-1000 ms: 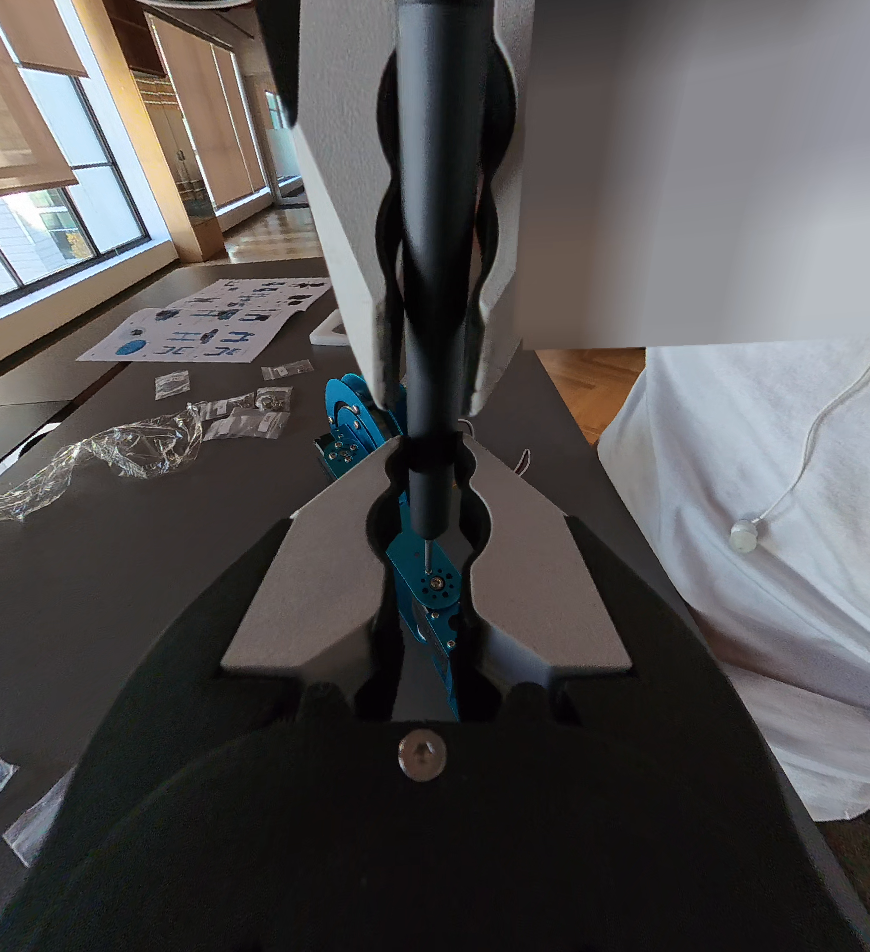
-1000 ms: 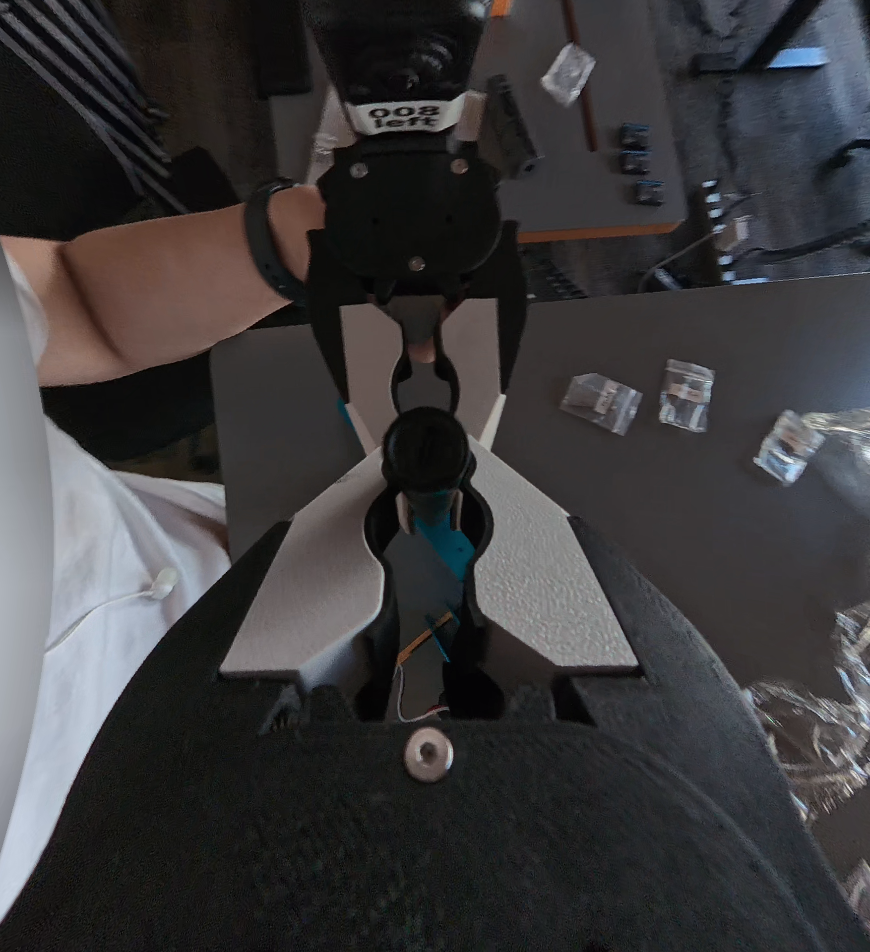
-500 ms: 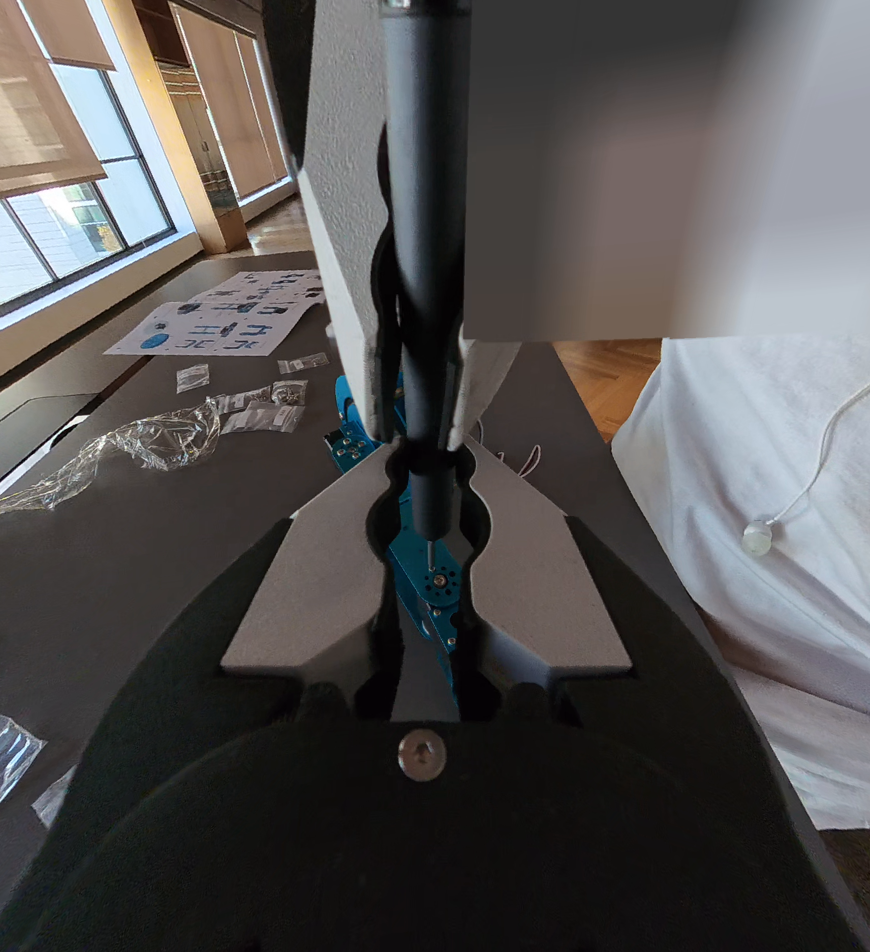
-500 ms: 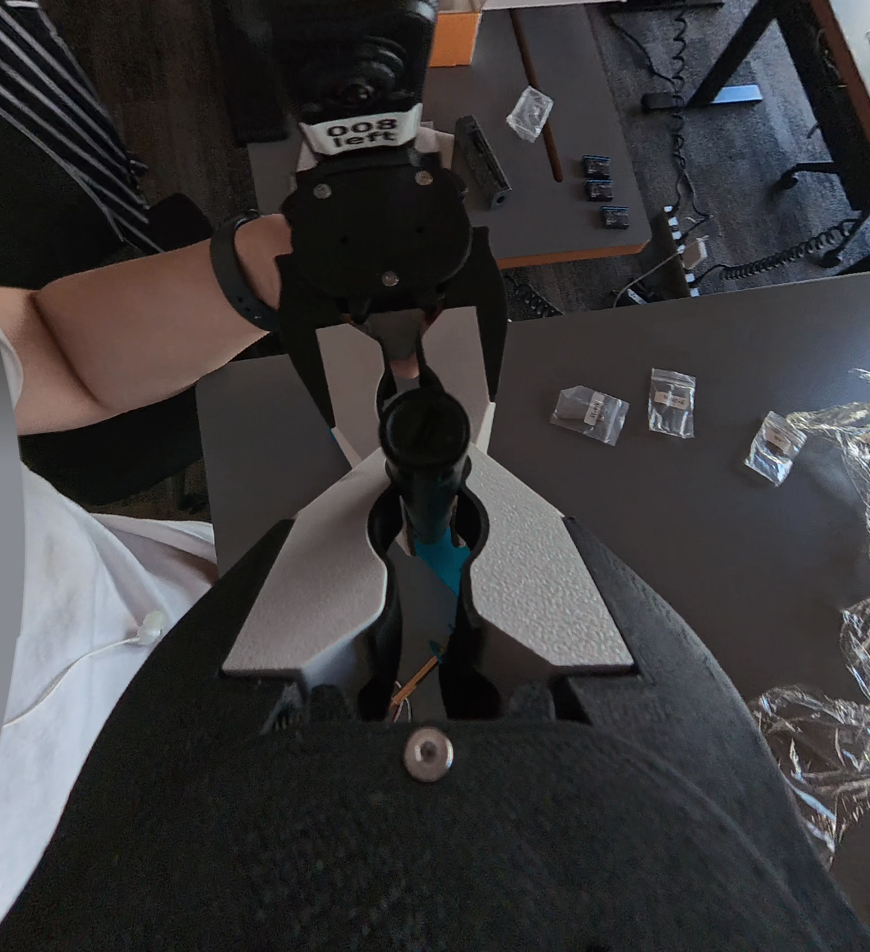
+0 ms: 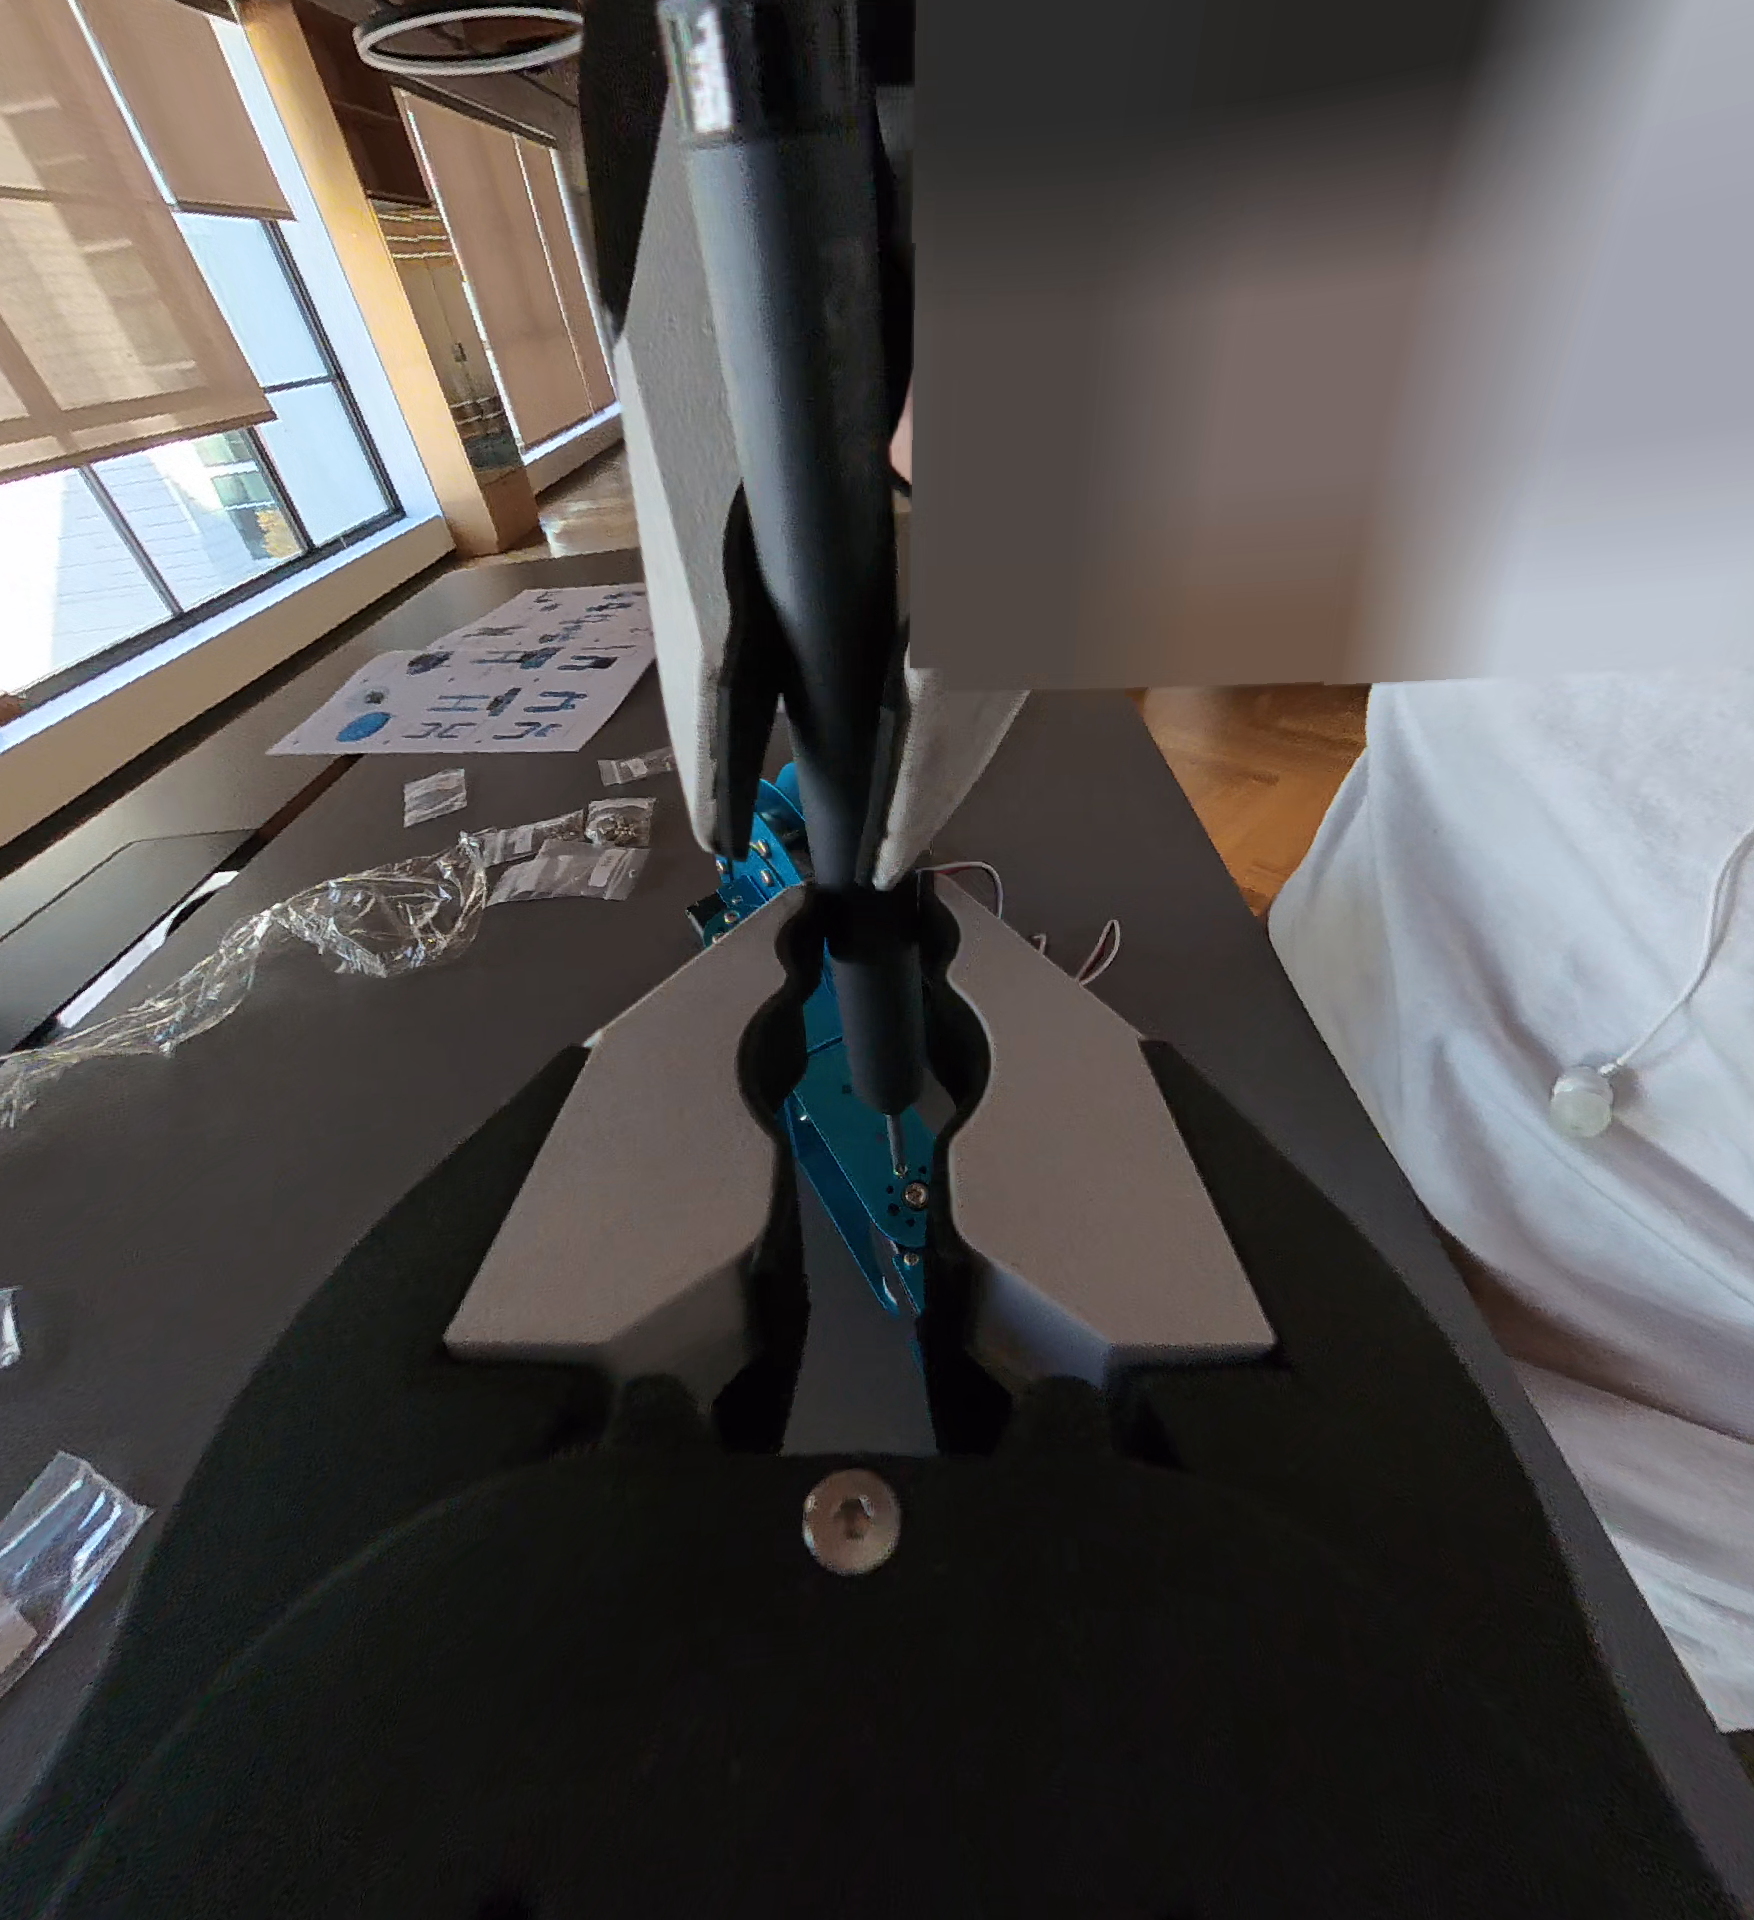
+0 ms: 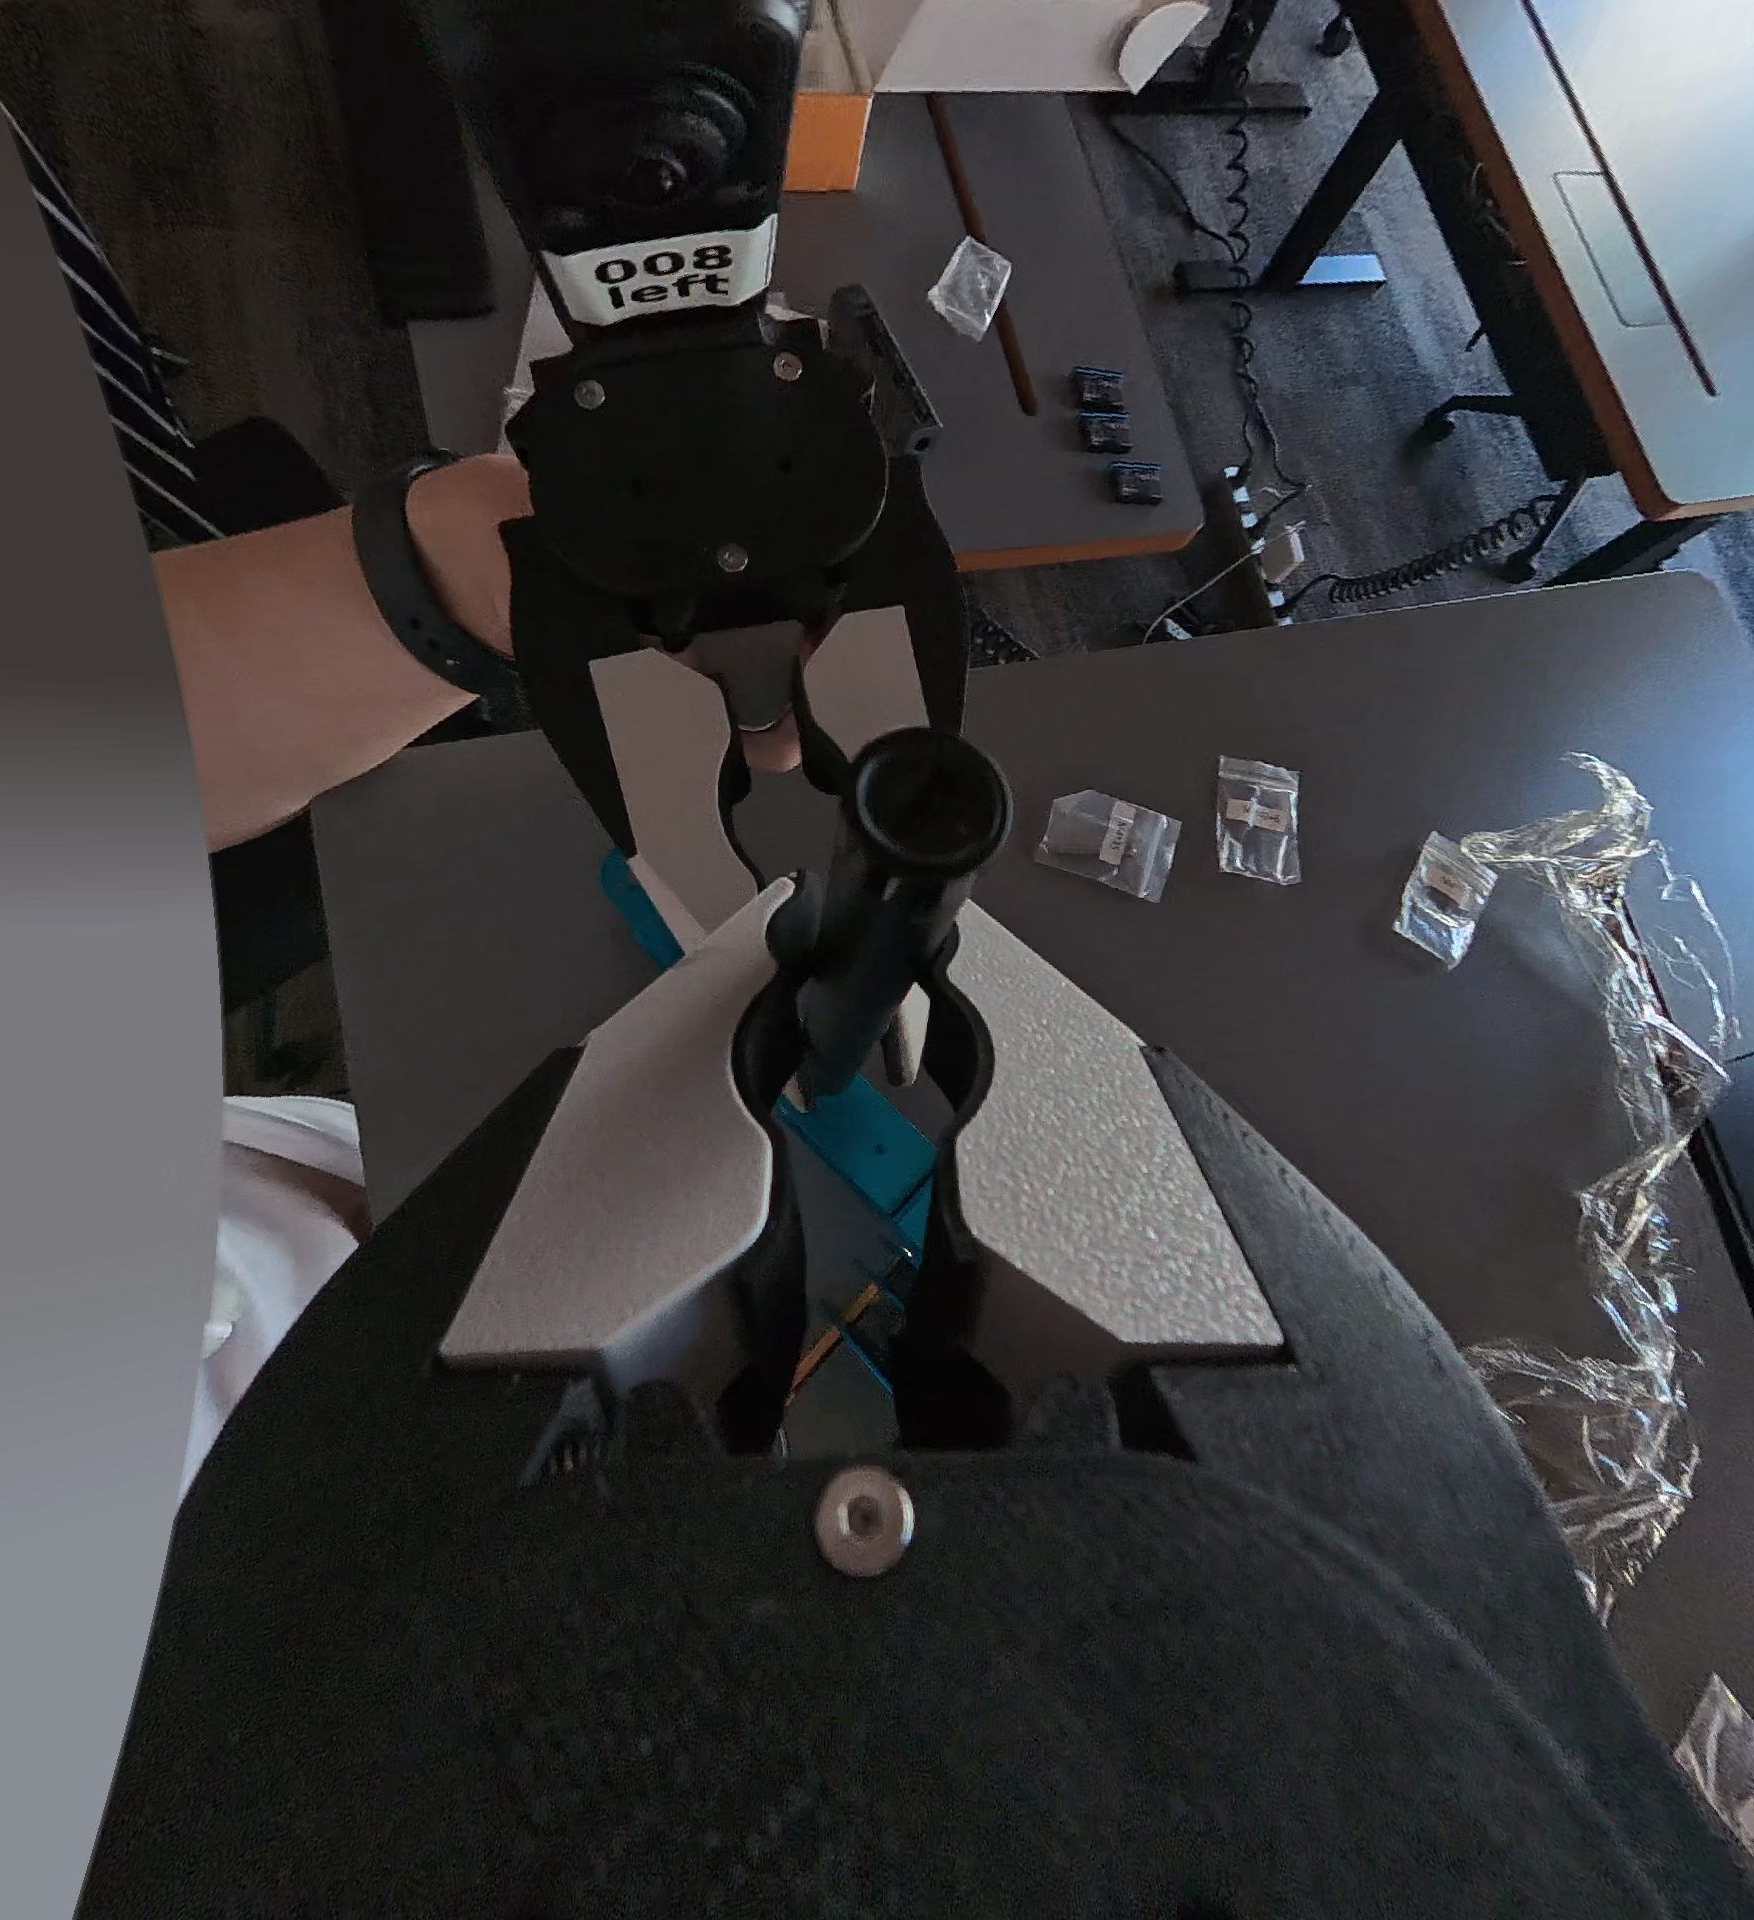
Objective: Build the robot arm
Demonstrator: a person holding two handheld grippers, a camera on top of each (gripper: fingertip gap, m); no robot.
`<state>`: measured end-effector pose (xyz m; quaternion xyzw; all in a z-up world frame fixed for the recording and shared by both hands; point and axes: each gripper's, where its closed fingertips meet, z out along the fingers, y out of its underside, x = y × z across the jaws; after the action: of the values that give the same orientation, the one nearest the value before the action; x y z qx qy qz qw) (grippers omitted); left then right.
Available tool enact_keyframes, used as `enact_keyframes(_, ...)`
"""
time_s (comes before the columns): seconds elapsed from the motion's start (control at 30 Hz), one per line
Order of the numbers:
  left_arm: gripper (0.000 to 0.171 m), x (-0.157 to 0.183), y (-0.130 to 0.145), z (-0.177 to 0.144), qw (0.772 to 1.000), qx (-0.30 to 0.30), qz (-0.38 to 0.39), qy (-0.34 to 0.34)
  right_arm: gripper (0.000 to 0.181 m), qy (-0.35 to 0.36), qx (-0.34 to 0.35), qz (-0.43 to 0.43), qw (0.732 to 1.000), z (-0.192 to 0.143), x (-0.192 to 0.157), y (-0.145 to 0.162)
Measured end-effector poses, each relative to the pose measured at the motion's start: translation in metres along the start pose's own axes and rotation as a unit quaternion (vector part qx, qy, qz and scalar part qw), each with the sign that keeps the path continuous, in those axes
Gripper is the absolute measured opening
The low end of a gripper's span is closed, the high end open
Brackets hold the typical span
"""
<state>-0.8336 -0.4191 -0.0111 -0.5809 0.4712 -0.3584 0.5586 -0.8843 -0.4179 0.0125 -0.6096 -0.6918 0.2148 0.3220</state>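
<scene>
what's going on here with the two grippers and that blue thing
A person holds a gripper in each hand over a dark table. The right gripper is shut on a black screwdriver, its tip resting at a screw on a blue metal part. The left gripper is clamped on that part. Small plastic bags and crumpled clear wrap lie nearby.

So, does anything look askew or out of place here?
The screwdriver in the right gripper leans, not plumb, over the blue part. Crumpled wrap and small bags lie scattered on the table.
</scene>
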Motion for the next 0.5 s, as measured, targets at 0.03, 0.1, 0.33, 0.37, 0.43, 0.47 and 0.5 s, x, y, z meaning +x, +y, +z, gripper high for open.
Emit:
enact_keyframes(0.03, 0.016, 0.001, 0.000, 0.000, 1.000, -0.002, -0.011, 0.006, 0.019, 0.000, -0.002, -0.005, 1.000, -0.001, -0.002, 0.000)
enact_keyframes(0.1, 0.016, 0.004, 0.000, 0.000, 0.999, 0.006, -0.016, 0.027, 0.019, -0.023, -0.004, -0.015, 1.000, 0.000, -0.007, 0.000)
enact_keyframes(0.33, 0.016, 0.007, 0.000, -0.002, 0.998, 0.020, -0.006, 0.063, 0.018, -0.081, -0.005, -0.053, 0.995, 0.000, -0.012, -0.002)
enact_keyframes(0.37, 0.016, 0.006, 0.000, -0.002, 0.998, 0.019, -0.011, 0.062, 0.018, -0.068, -0.008, -0.047, 0.997, 0.001, -0.010, -0.002)
enact_keyframes(0.43, 0.017, 0.003, 0.001, -0.003, 0.999, 0.011, -0.018, 0.042, 0.018, -0.028, -0.010, -0.025, 0.999, 0.001, -0.003, -0.001)
enact_keyframes(0.47, 0.022, 0.002, 0.001, -0.003, 0.999, 0.008, -0.016, 0.026, 0.018, -0.012, -0.007, -0.016, 1.000, 0.000, 0.000, -0.001)
enact_keyframes(0.5, 0.023, 0.001, -0.001, -0.003, 1.000, 0.011, -0.010, 0.012, 0.018, -0.006, -0.002, -0.007, 1.000, 0.000, -0.001, -0.001)
